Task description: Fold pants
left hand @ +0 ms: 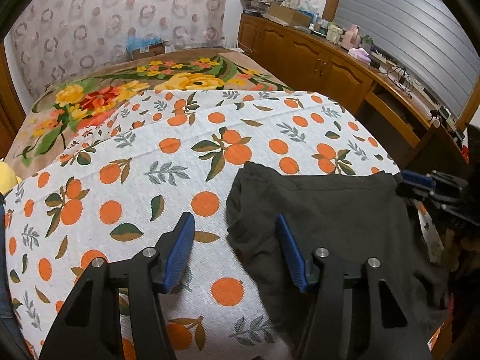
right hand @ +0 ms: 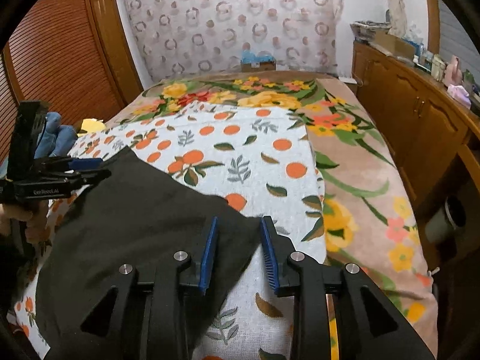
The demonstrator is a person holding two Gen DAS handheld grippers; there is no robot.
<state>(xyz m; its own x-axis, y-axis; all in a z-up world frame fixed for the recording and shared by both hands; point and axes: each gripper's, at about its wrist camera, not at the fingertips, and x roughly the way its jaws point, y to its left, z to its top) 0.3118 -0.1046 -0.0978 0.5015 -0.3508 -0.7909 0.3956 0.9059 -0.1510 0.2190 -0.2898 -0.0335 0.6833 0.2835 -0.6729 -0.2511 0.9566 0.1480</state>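
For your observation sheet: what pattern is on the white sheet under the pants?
Oranges with leaves on the white sheet; left wrist view.

Bed (right hand: 369,180) fills both views, covered by beige blanket (left hand: 99,72) with yellow, red, orange flowers and green leaves. White sheet with orange-fruit print (left hand: 126,186) lies over blanket's near part, creased in long ridges; blanket exposed beyond it and along its right side. Dark folded pants (right hand: 126,228) rest flat on sheet at near edge. Yellow soft item (right hand: 91,126) on bed at far left, only partly seen.
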